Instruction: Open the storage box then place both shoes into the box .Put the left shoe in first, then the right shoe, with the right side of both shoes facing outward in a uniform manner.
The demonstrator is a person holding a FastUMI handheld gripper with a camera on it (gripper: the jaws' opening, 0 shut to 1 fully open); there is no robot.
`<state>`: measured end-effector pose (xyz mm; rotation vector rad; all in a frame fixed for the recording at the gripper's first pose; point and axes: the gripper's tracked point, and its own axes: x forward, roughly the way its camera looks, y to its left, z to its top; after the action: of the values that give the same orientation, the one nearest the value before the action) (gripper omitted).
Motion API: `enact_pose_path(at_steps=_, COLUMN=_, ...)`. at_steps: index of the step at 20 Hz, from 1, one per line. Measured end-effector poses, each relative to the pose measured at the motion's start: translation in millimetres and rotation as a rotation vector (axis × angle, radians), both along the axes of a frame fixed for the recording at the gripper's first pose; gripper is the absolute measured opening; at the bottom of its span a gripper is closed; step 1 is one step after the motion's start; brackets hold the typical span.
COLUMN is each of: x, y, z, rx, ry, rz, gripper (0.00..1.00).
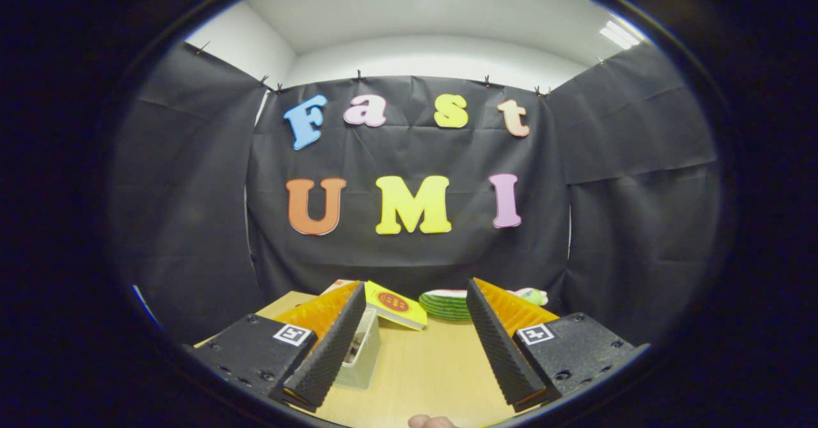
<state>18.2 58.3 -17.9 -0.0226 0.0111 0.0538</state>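
Claw [415,345] released, fingers spread wide above the table [434,364], pale translucent storage box [364,351] beside its left finger.

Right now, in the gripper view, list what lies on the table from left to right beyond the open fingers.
Pale box beside the gripper's left finger → yellow packet → green striped plates → small pink-and-green thing past the right finger.

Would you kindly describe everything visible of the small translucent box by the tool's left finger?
The translucent box looks like whitish plastic, rectangular and open-topped, with something dark inside that I cannot identify. It stands upright on the wooden table, partly hidden behind the left finger of the open tool. A yellow packet lies just beyond it; whether they touch is unclear.
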Motion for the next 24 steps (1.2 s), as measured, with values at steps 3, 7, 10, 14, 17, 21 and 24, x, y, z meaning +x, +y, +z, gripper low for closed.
enact_pose_path(at_steps=3, x=-6, y=4, z=-9, rx=0.014, ry=0.019, rz=0.027, gripper=1.0)
enact_pose_path(at_steps=7, x=-6, y=-2, z=-12, rx=0.032, ry=0.001, rz=0.019, gripper=1.0)
enact_pose_path(at_steps=10, x=-6, y=-3, z=-17, rx=0.027, ry=0.001, rz=0.013, gripper=1.0)
enact_pose_path(at_steps=14, x=-7, y=-5, z=-17, rx=0.032, ry=0.002, rz=0.022, gripper=1.0)
enact_pose_path(at_steps=17, x=-5, y=-8, z=-18, rx=0.027, ry=0.001, rz=0.016, gripper=1.0)
enact_pose_path(at_steps=21, x=-3, y=-13, z=-13, rx=-0.002, ry=-0.012, rz=0.013, gripper=1.0)
enact_pose_path(at_steps=24, x=-1, y=-19, z=-14, rx=-0.006, ry=-0.011, rz=0.009, gripper=1.0)
